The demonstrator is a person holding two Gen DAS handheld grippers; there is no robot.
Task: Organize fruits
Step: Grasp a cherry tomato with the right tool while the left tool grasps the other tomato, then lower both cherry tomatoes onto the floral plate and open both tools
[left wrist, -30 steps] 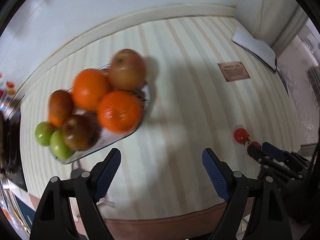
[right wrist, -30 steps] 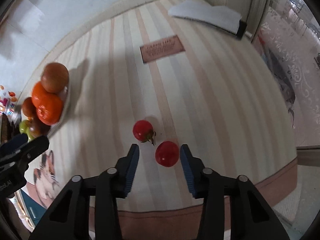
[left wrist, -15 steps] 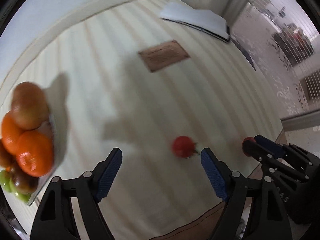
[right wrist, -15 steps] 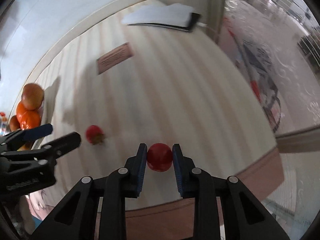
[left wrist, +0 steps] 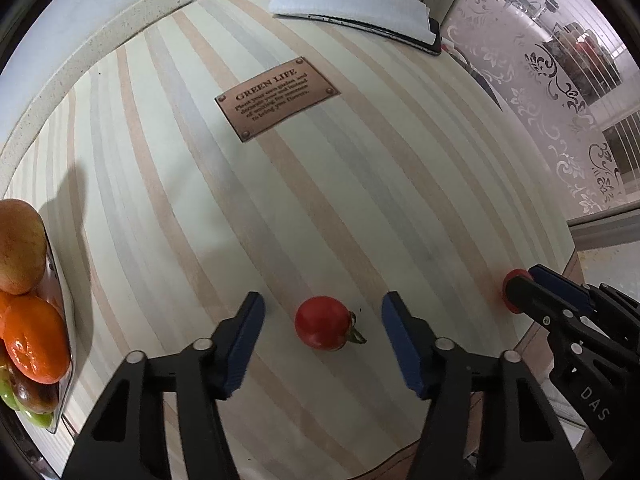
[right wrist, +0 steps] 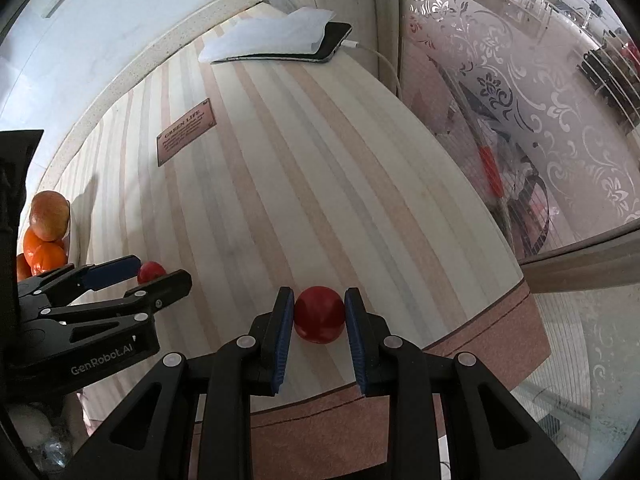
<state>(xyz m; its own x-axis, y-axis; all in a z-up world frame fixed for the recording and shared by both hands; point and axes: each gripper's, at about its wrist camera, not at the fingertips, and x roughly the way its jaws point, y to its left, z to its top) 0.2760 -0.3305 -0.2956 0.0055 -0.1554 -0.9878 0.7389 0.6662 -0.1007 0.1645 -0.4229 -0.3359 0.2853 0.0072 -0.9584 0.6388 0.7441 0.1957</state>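
Observation:
A small red tomato with a green stem (left wrist: 322,323) lies on the striped tablecloth, between the blue pads of my left gripper (left wrist: 322,314). The jaws are closing, with a gap still on both sides of the fruit. My right gripper (right wrist: 319,312) is shut on a second red tomato (right wrist: 319,314), its pads pressing both sides, near the table's front edge. In the left wrist view that gripper (left wrist: 520,286) shows at the right with the tomato (left wrist: 510,280) peeking out. A glass dish (left wrist: 60,320) at the far left is piled with an apple (left wrist: 18,246), oranges (left wrist: 36,340) and green fruit (left wrist: 38,418).
A brown label patch (left wrist: 276,98) lies mid-cloth. A phone under white paper (left wrist: 360,10) sits at the back, with a cable (right wrist: 384,60) running off it. The table's front edge (right wrist: 460,344) is close to my right gripper. A patterned glass partition (right wrist: 520,100) stands to the right.
My left gripper swung right from the fruit dish, came down over the stemmed tomato and narrowed its jaws. My right gripper shut on the other tomato and shifted right toward the table edge.

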